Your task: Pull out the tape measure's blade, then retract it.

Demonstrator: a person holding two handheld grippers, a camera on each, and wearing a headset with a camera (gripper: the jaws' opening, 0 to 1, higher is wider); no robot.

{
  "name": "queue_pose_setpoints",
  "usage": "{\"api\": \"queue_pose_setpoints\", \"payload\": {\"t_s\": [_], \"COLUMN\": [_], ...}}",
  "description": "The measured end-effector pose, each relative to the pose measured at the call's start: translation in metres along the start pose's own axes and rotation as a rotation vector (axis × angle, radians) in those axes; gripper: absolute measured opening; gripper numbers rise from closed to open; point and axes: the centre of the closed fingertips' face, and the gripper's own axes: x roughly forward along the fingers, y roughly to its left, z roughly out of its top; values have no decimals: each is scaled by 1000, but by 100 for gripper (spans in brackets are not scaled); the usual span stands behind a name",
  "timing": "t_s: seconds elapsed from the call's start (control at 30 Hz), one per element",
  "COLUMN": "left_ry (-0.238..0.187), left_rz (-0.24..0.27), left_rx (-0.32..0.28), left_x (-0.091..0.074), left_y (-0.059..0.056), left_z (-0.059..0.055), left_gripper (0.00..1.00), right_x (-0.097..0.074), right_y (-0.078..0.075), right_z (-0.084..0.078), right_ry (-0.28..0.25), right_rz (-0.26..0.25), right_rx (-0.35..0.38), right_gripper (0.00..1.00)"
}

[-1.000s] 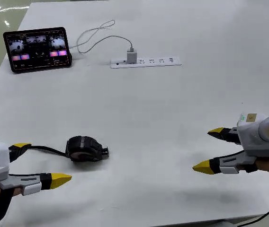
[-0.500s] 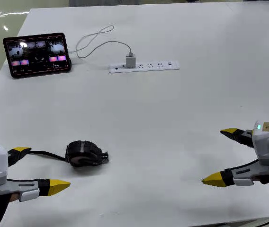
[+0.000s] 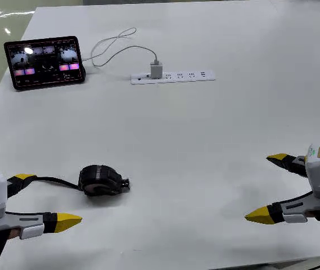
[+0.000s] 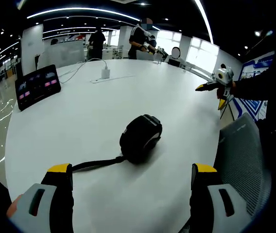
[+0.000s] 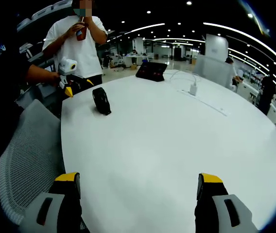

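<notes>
Tape measure (image 3: 102, 180) lies on the white table (image 3: 194, 140), unmoved, blade in. Its black strap (image 3: 53, 180) trails toward the left gripper (image 3: 48, 197), just beside it, jaws apart, empty. Right gripper (image 3: 266, 186), jaws apart, empty, has drifted further right, well apart from the tape measure.

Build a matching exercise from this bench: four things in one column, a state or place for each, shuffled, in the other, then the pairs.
1 tape measure
2 tablet
3 power strip
4 right tool

A open, holding nothing
B screen lit, far left
C white charger plugged in
D black, strap trailing out

Pairs: 1-D, 2-B, 3-C, 4-A
</notes>
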Motion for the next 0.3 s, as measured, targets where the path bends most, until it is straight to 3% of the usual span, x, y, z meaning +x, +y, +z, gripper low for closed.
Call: {"api": "queue_pose_setpoints", "payload": {"t_s": [0.3], "left_ry": [8], "left_rz": [7], "left_rx": [4], "left_x": [-3], "left_y": [3], "left_z": [-1], "left_gripper": [99], "right_x": [-2], "right_y": [-4], "right_z": [-1], "right_ry": [5], "right_rz": [-3], "right_rx": [1], "right_gripper": [99]}}
